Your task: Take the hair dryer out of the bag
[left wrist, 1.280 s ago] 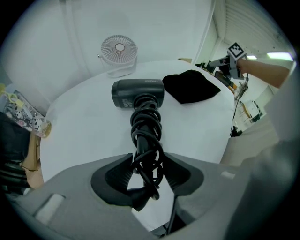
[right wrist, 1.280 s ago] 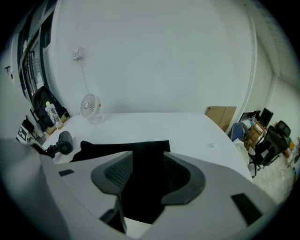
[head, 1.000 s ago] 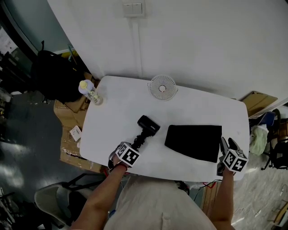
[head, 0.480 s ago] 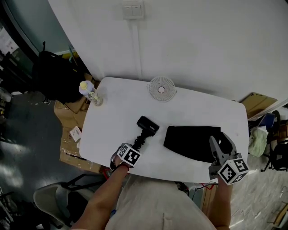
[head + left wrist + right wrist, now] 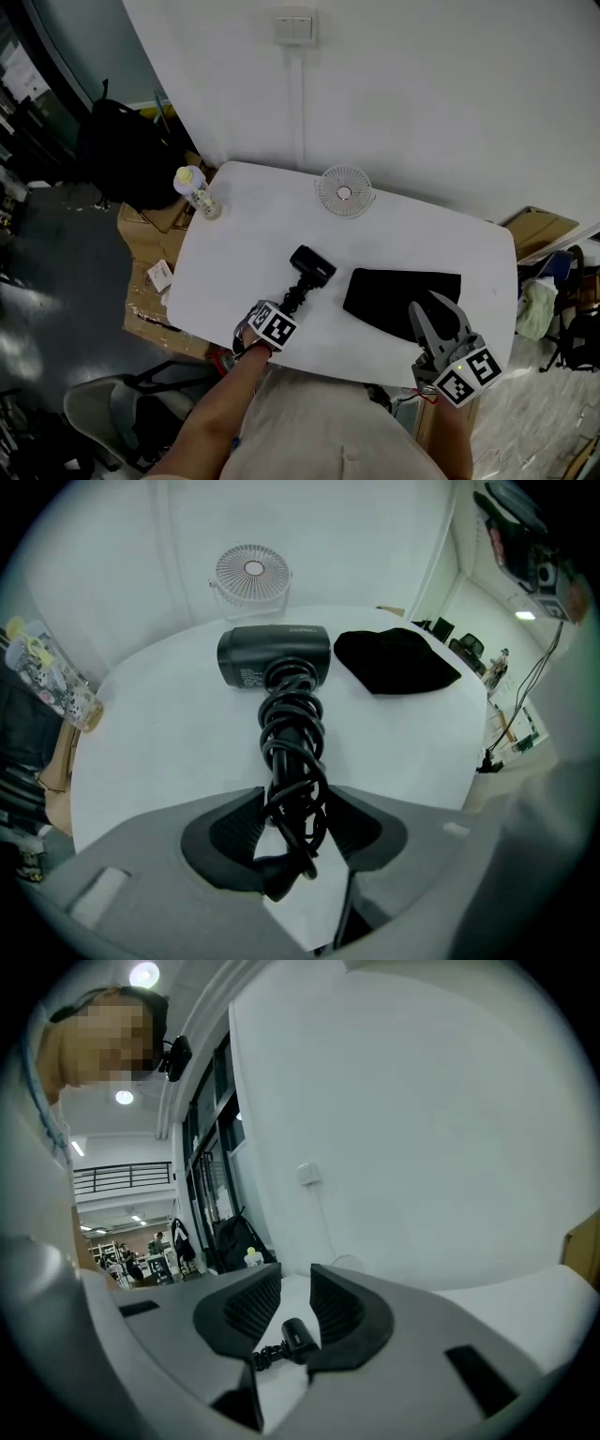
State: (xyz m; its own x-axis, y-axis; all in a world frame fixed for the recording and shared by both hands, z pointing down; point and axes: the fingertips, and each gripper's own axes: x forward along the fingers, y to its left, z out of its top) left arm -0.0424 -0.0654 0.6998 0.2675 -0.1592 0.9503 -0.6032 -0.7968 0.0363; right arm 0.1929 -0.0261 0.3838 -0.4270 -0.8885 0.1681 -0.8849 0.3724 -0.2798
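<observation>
The black hair dryer (image 5: 310, 263) lies on the white table (image 5: 244, 234), its handle wrapped in coiled cord (image 5: 292, 733). My left gripper (image 5: 287, 307) points steeply down and is shut on that cord-wrapped handle; the ribbed pads (image 5: 230, 829) press the coils from both sides. The flat black bag (image 5: 401, 298) lies to the dryer's right, apart from it. My right gripper (image 5: 431, 314) is held up above the bag's near right corner, pointing almost level. Its jaws are closing with nothing between them. In the right gripper view the dryer (image 5: 298, 1338) shows far off through the gap.
A small white fan (image 5: 344, 190) stands at the table's far edge, by the wall. A patterned bottle (image 5: 197, 192) stands at the far left corner. On the floor to the left are a black backpack (image 5: 117, 155) and cardboard (image 5: 150, 291). A chair (image 5: 112, 417) stands near left.
My right gripper has lifted from the table's right edge beside the bag, swung inward over the bag's near corner and tipped toward level, jaws narrower. The left gripper and dryer have stayed put.
</observation>
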